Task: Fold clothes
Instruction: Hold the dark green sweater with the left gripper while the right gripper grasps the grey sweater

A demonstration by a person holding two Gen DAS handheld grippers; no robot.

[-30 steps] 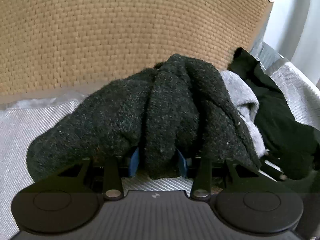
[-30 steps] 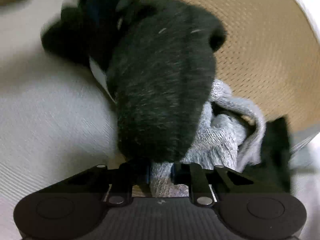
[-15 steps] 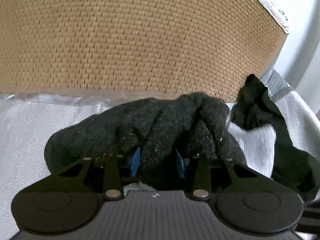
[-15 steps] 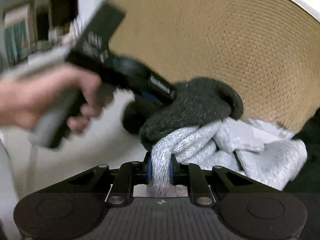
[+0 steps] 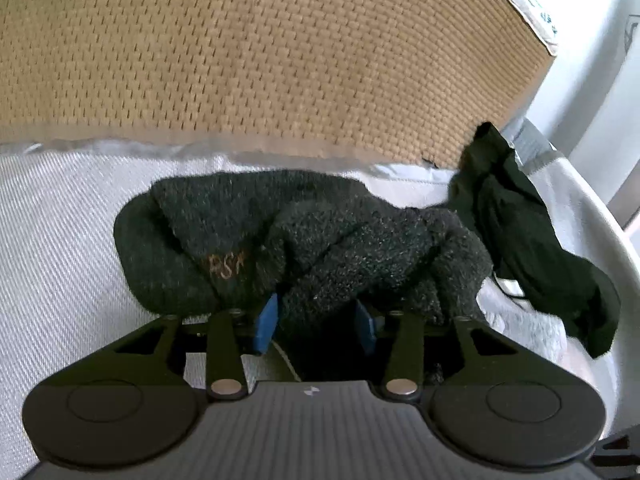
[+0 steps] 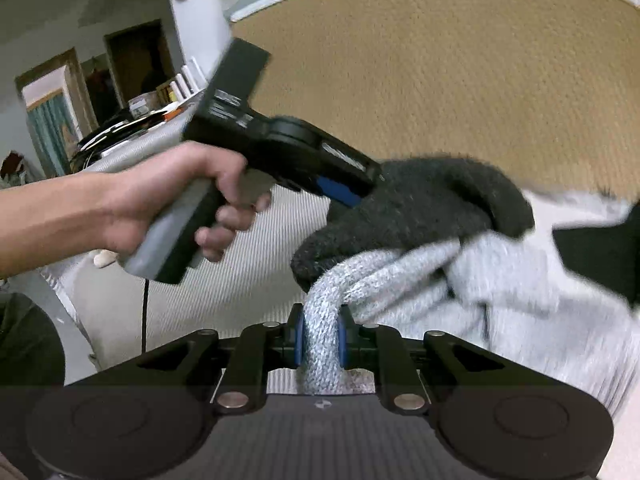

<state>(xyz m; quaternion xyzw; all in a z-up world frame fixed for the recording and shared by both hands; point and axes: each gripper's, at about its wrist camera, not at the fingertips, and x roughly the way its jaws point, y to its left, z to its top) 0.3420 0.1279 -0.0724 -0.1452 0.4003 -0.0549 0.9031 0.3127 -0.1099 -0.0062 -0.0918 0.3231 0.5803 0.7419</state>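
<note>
Left gripper (image 5: 316, 322): jaws opening, dark fuzzy garment (image 5: 304, 240) bunched between the blue pads.
Right gripper (image 6: 320, 340): clamped on a twisted light grey knit (image 6: 400, 276).
Garments: both on the white woven cover (image 5: 60, 240), dark one overlapping the grey.
Backdrop: tan woven panel (image 5: 260, 52).
Far right: black cloth (image 5: 520, 232), possibly trousers.

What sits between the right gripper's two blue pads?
A bunched fold of the light grey knit garment, pinched between the right gripper's pads; nothing else is in the gap. It shows in the right wrist view.
</note>
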